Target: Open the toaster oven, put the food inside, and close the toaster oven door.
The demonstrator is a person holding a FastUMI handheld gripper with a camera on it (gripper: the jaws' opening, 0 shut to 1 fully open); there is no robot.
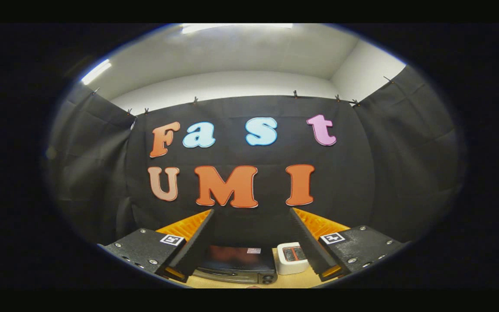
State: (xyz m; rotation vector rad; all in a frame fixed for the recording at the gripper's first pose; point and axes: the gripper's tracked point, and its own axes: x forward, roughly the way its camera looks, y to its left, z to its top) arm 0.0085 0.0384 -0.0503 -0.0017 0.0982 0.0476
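- The hand-held gripper [251, 242] is raised and level, its two fingers spread wide apart with nothing between them but open air.
- Low down in the gap between the fingers, well beyond the tips, sits the toaster oven [237, 264] on the table [290, 281]. Its dark glass door appears closed, and the control strip runs along its lower front.
- Just beside the oven, close against the inner edge of the right finger, stands a small white toaster [292, 258] with a slot on top.
- I cannot pick out the food anywhere on the visible strip of table, so its location is unknown from here.
- Risk: the gripper looks high and aimed at the booth wall, so a descent toward the door would be judged with the oven barely visible; a finger could miss the handle, strike the glass, or knock the white toaster standing so close.
- Risk: pulling the door off-centre might slide the oven on the table.
- Writing: a small pale label on the oven top is too blurred to read. No brand is legible on either appliance.
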